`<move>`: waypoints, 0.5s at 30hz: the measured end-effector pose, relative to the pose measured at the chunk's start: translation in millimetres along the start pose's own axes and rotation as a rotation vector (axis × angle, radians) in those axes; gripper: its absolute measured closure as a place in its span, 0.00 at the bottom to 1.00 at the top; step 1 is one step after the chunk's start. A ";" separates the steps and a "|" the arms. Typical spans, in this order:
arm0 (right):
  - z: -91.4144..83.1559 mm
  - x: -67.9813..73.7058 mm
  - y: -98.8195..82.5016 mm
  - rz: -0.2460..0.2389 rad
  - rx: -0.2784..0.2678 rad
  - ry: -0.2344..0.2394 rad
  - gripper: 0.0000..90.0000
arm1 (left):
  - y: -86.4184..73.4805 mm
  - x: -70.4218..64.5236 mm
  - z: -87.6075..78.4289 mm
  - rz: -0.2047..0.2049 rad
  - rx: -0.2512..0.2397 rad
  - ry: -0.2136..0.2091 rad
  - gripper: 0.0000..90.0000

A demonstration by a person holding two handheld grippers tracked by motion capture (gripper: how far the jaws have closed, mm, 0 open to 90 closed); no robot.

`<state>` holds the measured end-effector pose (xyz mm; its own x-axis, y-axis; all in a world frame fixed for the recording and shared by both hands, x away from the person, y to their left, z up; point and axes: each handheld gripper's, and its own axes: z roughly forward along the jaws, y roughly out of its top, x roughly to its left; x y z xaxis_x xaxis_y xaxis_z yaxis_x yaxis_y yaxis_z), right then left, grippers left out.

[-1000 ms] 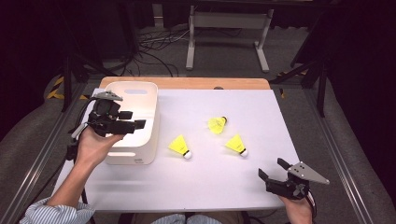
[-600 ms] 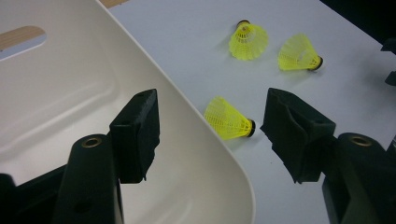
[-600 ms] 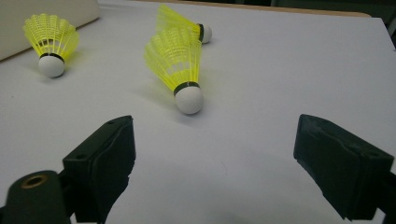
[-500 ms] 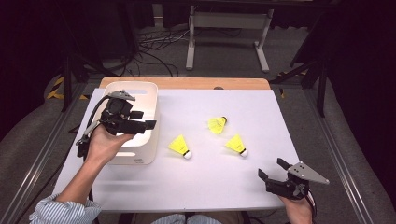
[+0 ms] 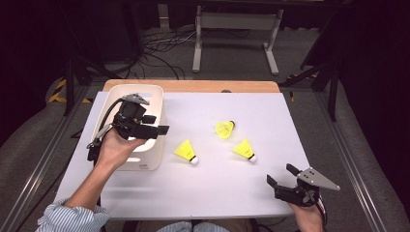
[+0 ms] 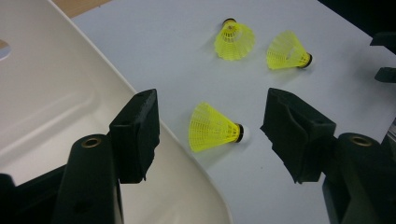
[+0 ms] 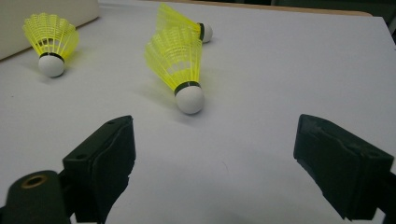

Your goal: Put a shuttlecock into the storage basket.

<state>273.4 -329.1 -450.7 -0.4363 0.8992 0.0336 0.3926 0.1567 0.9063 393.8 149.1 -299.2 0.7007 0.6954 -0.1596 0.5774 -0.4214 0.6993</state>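
Observation:
Three yellow shuttlecocks lie on the white table top. The left shuttlecock rests just right of a white bin. A middle one lies farther back, and the right one points its cork toward the front. My left gripper hovers over the bin's right rim, open and empty, aimed at the left shuttlecock. At the front right corner my right gripper is open and empty, a short way from the right shuttlecock.
The bin stands at the table's left side, its interior hidden partly by my left hand. A wooden strip runs along the table's far edge. Cables and a metal stand sit on the floor beyond.
My left gripper has moved to the right across the bin, toward the shuttlecocks. The right gripper and the shuttlecocks have stayed in place.

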 end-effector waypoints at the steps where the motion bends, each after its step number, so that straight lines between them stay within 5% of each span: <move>1: 0.2 -0.1 -0.1 0.000 0.001 0.000 0.15 | 0.6 -0.8 1.5 -0.001 0.002 -0.004 0.41; 15: 0.1 -0.4 -0.3 0.002 0.002 0.003 0.15 | 9.7 -8.0 23.3 0.040 0.038 -0.021 0.43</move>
<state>273.5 -329.5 -451.0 -0.4379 0.8983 0.0366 0.3949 0.1556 0.9054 403.5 125.9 -307.4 0.7321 0.6652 -0.1467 0.5639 -0.4709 0.6784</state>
